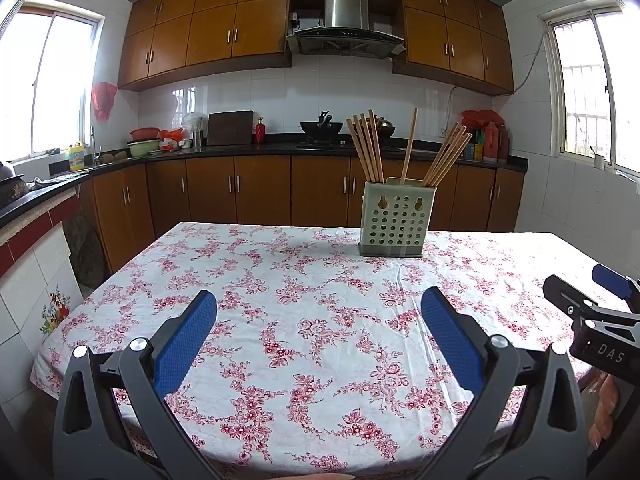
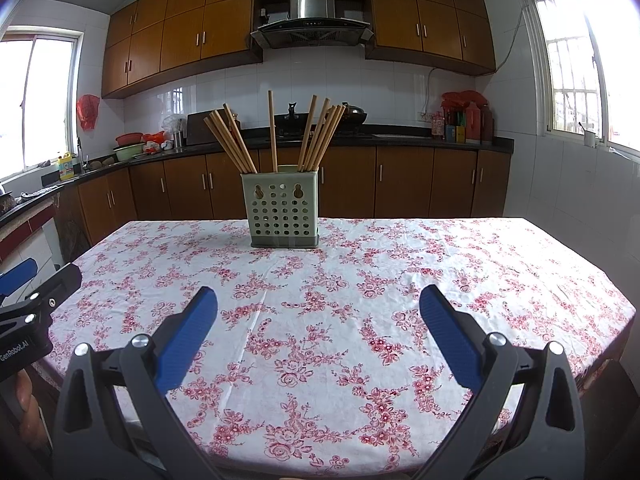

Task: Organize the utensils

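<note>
Chopsticks (image 2: 316, 136) stand in the holder (image 2: 283, 212) on the table (image 2: 460, 272); counter (image 2: 420, 138) behind.

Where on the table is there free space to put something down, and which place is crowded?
The flowered tablecloth is bare between the green chopstick holder and both open hand-held grippers, left and right, and also on each side of the holder. Only the holder is crowded: its chopsticks fan outward above the rim.
</note>
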`<state>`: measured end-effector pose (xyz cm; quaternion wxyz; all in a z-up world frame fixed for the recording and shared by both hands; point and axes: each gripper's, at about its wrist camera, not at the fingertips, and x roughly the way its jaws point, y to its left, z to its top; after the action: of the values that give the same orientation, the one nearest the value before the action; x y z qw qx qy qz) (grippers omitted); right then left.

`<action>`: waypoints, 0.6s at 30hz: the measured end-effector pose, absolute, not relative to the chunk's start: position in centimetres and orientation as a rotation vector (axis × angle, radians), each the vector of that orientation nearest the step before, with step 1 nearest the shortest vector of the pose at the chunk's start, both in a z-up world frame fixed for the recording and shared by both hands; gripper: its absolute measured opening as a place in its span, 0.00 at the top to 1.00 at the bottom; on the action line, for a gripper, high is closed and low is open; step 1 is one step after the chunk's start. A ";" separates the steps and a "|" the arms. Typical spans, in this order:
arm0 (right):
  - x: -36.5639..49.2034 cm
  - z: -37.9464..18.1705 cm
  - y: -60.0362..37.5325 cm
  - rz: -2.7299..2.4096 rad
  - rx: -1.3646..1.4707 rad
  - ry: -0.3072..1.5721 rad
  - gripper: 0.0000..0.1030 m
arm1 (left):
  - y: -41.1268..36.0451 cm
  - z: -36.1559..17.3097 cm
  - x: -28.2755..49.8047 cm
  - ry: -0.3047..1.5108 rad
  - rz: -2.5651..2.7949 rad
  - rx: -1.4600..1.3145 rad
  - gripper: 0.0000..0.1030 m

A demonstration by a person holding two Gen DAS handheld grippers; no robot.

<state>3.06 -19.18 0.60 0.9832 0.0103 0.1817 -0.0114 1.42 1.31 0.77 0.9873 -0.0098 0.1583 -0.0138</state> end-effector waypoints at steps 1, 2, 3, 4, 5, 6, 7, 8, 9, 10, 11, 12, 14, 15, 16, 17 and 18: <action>3.1 0.6 -19.2 -0.023 0.021 0.366 0.04 | 1.3 0.7 1.4 0.318 -0.029 -0.020 0.02; 3.1 0.6 -19.2 -0.023 0.021 0.366 0.04 | 1.3 0.7 1.4 0.318 -0.029 -0.021 0.02; 3.0 0.5 -19.2 -0.023 0.021 0.366 0.04 | 1.3 0.7 1.4 0.318 -0.028 -0.020 0.02; 3.1 0.6 -19.2 -0.023 0.021 0.366 0.04 | 1.3 0.7 1.4 0.318 -0.028 -0.020 0.02; 3.1 0.6 -19.2 -0.023 0.021 0.366 0.04 | 1.3 0.7 1.4 0.318 -0.028 -0.020 0.02; 3.1 0.6 -19.2 -0.023 0.021 0.366 0.04 | 1.3 0.8 1.4 0.318 -0.028 -0.020 0.02; 3.1 0.6 -19.2 -0.023 0.021 0.367 0.04 | 1.4 0.8 1.4 0.319 -0.026 -0.019 0.02; 3.1 0.6 -19.2 -0.023 0.021 0.367 0.04 | 1.3 0.7 1.4 0.319 -0.025 -0.019 0.02; 3.1 0.6 -19.2 -0.023 0.021 0.367 0.04 | 1.3 0.6 1.4 0.319 -0.023 -0.020 0.02; 3.1 0.6 -19.2 -0.023 0.021 0.366 0.04 | 1.3 0.6 1.4 0.319 -0.023 -0.020 0.02; 3.0 0.6 -19.1 -0.023 0.021 0.366 0.04 | 1.3 0.6 1.4 0.319 -0.023 -0.020 0.02; 3.1 0.6 -19.2 -0.023 0.021 0.367 0.04 | 1.3 0.6 1.4 0.319 -0.022 -0.020 0.02; 3.1 0.6 -19.2 -0.023 0.021 0.366 0.04 | 1.3 0.6 1.4 0.319 -0.023 -0.021 0.02; 3.1 0.6 -19.1 -0.023 0.021 0.366 0.04 | 1.4 0.6 1.4 0.319 -0.023 -0.021 0.02; 3.1 0.6 -19.1 -0.023 0.021 0.366 0.04 | 1.4 0.6 1.4 0.320 -0.023 -0.021 0.02; 3.1 0.6 -19.2 -0.023 0.022 0.367 0.04 | 1.4 0.6 1.4 0.321 -0.022 -0.021 0.02; 3.1 0.6 -19.2 -0.023 0.021 0.367 0.04 | 1.4 0.6 1.4 0.322 -0.023 -0.022 0.02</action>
<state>3.06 -19.15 0.60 0.9831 0.0107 0.1824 -0.0114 1.42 1.39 0.55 0.9870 -0.0109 0.1601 -0.0112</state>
